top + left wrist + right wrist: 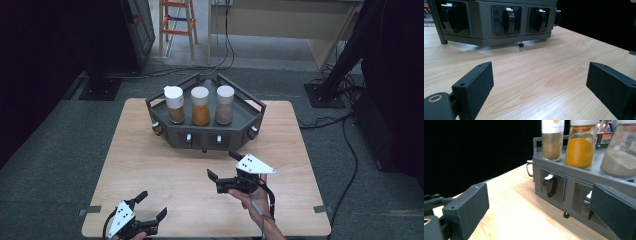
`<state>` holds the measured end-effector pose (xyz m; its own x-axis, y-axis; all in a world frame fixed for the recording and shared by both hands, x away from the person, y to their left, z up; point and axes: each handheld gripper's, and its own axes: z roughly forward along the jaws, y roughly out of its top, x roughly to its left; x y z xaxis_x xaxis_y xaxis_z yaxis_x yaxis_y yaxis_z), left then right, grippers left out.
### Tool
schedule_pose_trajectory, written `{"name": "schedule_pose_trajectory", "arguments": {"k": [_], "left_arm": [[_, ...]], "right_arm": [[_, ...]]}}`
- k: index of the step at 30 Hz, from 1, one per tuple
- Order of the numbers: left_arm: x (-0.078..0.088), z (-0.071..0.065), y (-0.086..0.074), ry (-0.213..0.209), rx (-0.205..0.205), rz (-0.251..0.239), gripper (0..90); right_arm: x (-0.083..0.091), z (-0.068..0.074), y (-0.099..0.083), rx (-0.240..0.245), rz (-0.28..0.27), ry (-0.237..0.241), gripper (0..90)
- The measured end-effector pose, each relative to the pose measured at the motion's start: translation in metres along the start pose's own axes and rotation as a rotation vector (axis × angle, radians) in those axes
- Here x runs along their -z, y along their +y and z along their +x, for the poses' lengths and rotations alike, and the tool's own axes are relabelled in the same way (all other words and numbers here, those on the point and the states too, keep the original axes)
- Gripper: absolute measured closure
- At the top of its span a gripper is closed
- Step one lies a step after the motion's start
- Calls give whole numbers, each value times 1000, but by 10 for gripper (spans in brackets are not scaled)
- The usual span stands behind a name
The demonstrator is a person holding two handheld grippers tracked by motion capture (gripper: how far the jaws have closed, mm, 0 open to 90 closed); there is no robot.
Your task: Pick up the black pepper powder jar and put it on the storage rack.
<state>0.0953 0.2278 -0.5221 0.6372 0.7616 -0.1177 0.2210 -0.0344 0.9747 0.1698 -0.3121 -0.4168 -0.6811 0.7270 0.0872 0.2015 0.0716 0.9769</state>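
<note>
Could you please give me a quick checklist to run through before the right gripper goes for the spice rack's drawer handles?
1. Right gripper jaws open, nothing between them: ok.
2. Right gripper faces the grey spice rack, short of it and not touching: ok.
3. Front drawer handle is unobstructed, with bare table before the rack: ok.
4. Three spice jars stand upright on the rack: brown, orange, grey-brown: ok.
5. Left gripper open, near the table's front edge, apart from the right gripper's path: ok.
6. Whether the drawers slide freely or are latched: cannot tell.
</note>
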Motion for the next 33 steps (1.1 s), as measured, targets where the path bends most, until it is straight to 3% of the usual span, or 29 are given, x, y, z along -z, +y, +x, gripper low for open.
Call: {"name": "schedule_pose_trajectory", "arguments": {"k": [33], "left_arm": [[0, 1, -1, -1, 5, -11, 73]], "right_arm": [[0, 22, -53, 28, 26, 79, 24]]}}
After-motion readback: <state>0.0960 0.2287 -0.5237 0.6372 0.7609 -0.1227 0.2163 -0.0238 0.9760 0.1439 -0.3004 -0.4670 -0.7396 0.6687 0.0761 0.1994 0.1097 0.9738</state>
